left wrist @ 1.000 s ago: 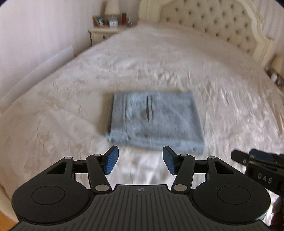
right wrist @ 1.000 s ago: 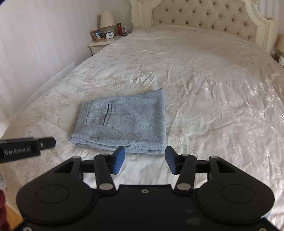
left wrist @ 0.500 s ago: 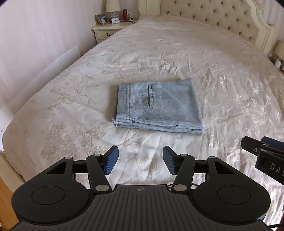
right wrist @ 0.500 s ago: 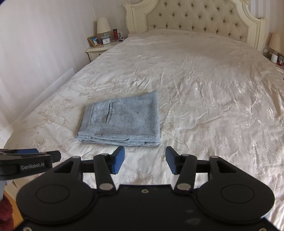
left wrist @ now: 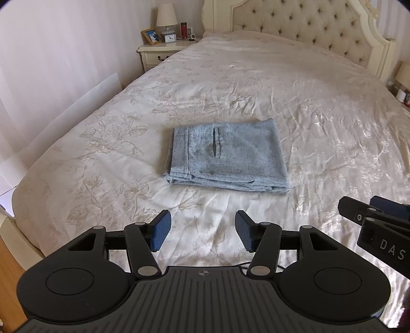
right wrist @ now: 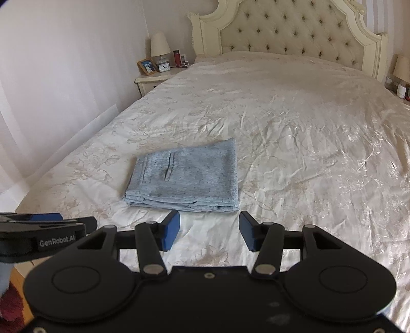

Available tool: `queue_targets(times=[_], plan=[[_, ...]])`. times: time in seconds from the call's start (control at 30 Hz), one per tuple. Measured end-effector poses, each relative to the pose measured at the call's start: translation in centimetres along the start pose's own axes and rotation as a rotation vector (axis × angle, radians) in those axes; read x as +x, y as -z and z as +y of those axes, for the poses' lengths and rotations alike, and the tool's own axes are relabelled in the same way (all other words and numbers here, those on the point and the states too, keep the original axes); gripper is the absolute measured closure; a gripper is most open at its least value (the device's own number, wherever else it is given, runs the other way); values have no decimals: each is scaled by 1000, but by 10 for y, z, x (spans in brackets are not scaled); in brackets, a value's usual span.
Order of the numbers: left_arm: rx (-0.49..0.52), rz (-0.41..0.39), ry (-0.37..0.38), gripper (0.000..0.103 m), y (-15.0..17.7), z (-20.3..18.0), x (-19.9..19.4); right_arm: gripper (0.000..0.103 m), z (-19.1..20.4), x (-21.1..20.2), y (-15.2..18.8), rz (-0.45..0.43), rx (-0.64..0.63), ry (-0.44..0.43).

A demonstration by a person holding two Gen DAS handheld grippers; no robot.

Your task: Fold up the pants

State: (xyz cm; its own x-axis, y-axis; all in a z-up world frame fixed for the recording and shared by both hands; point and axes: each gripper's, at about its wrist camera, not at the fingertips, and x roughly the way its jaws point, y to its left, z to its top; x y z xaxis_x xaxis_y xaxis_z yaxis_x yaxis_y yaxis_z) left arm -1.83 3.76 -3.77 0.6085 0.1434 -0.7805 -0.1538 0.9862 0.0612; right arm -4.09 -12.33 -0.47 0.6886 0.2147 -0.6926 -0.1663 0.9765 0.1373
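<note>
- Nearest the lens, the left gripper (left wrist: 200, 231) is seen held wide apart, nothing caught between its blue pads (left wrist: 161, 230), and it hangs above the near edge of the bed (left wrist: 320, 107).
- Alongside it, the right gripper (right wrist: 209, 231) is likewise spread wide and empty, poised short of the cloth; no contact with the fabric is made by either tool.
- Just beyond the fingertips, the pants (left wrist: 226, 158) are found lying flat on the bedspread, folded into a compact blue-grey rectangle, with several layers stacked at the near edge.
- A pocket slit (left wrist: 216, 142) is shown on the top face, and the waistband seams run along the left side of the bundle.
- The edges are lined up fairly squarely; only a slight unevenness of the layers is noticed at the near right corner.
- The folding is judged to be finished, or all but finished: no leg is left trailing, and nothing is held.
- What remains, if anything, would be a light smoothing or squaring of that near edge; this is offered as a judgement only.
- Further off, wrinkled floral bedspread is seen well around the bundle.
- At the back, a nightstand (left wrist: 164, 51) with a lamp (left wrist: 166, 20) and a tufted headboard (left wrist: 307, 28) are made out.
</note>
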Motion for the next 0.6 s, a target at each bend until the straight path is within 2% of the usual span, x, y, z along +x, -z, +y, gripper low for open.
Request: queue_targets(times=[0.6], plan=[[6,-15,-12,49,7,-21,-11,49,-16,-15,4,-16,14,-3]])
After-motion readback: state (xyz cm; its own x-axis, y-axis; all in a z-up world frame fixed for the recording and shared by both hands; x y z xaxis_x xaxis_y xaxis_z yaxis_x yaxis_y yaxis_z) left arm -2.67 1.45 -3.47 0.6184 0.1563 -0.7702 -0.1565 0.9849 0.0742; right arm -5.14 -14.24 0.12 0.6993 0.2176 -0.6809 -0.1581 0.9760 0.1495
